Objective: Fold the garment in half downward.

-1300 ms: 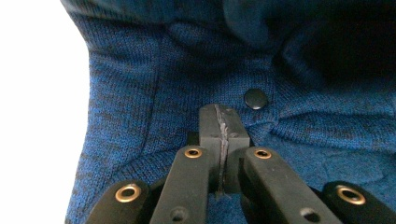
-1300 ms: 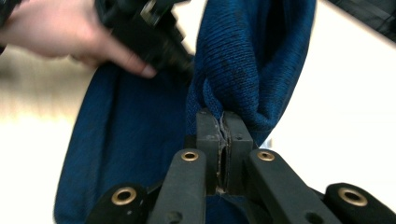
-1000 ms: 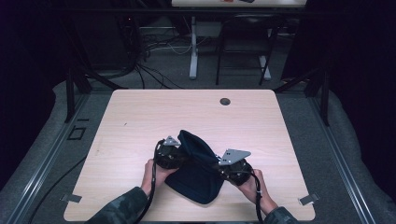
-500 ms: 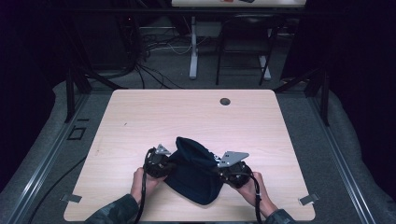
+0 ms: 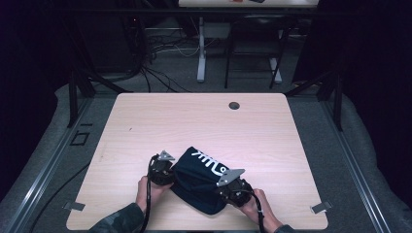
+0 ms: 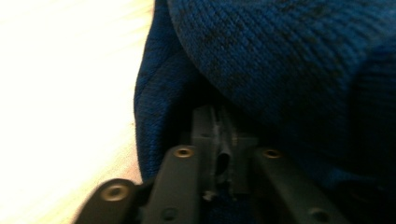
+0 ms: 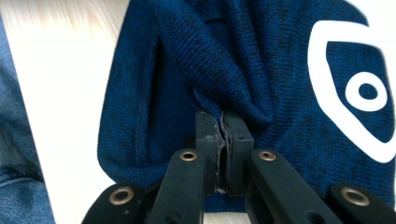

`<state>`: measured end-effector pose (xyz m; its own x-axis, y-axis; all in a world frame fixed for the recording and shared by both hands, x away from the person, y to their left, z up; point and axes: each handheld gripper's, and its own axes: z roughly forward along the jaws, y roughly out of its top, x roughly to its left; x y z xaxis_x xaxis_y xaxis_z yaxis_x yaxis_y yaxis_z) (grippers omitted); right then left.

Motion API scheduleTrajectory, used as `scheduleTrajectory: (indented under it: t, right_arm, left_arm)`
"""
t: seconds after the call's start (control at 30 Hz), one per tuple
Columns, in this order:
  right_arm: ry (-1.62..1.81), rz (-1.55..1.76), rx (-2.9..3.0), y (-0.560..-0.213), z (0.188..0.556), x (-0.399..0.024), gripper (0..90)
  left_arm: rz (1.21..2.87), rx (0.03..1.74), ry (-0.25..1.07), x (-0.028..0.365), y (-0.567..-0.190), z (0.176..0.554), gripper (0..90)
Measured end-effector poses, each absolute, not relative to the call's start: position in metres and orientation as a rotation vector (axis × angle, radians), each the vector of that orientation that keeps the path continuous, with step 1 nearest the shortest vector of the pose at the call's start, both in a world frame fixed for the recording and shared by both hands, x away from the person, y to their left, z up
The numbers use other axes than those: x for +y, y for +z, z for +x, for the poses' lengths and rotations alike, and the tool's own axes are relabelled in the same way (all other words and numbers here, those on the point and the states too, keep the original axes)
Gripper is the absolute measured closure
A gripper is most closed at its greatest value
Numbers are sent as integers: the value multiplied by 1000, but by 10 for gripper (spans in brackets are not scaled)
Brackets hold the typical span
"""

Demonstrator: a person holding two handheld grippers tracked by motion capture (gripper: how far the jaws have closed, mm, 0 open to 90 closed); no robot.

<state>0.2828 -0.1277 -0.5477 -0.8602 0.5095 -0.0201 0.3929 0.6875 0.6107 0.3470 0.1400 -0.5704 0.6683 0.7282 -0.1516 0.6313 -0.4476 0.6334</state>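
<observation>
Table (image 5: 272,141): light wood-grain top with rounded corners, standing on a grey floor (image 5: 340,145). One small round dark cable hole (image 5: 234,105) near the far edge, right of centre. Two small metal brackets at the near corners, one left (image 5: 74,206), one right (image 5: 318,208). Lying on the top, near the front edge and about mid-width: one dark blue knitted garment (image 5: 199,182) with white print, bunched into a heap.

Dark room; grey carpet floor (image 5: 335,126); pale wood table (image 5: 194,121) with cable hole (image 5: 234,105); desk legs (image 5: 201,53), cables (image 5: 160,48) beyond.
</observation>
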Motion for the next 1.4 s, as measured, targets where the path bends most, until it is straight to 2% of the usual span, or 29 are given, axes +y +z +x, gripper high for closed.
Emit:
scheduleTrajectory:
  t: [0.03,0.2,0.3,0.4,0.47,0.53,0.67,0.87,0.93,1.03,1.23,1.37,1.4]
  right_arm:
    - [924,743,2710,-549,284,-129,871]
    - [866,702,2709,-551,287,-131,871]
    - [834,679,2690,-551,291,-133,871]
    - [792,629,2688,-550,297,-137,870]
    - [806,616,2685,-551,300,-138,869]
    - [808,610,2682,-551,304,-139,868]
    - [793,590,2688,-549,312,-144,860]
    - [826,608,2657,-543,319,-159,815]
    - [843,635,2658,-539,322,-168,713]
    - [870,650,2651,-532,320,-176,610]
    - [1119,828,2521,-501,317,-206,470]
    - [1096,1013,2447,-496,319,-196,324]
    - [1071,1028,2456,-499,319,-189,320]
  left_arm:
    - [2226,1034,191,141,-569,347,768]
    - [2185,1053,190,156,-556,348,708]
    - [2153,1031,269,160,-536,347,601]
    - [2101,1005,350,159,-514,351,554]
    - [2089,983,355,156,-505,357,523]
    - [2119,960,318,147,-506,363,500]
    - [2214,937,255,127,-531,367,484]
    - [2224,970,224,117,-555,364,491]
    - [2225,976,254,111,-558,358,492]
    - [2217,999,276,109,-560,356,494]
    - [2211,1018,300,107,-562,352,496]
    - [2203,1028,303,107,-562,351,496]
    - [2199,1030,300,107,-562,350,496]
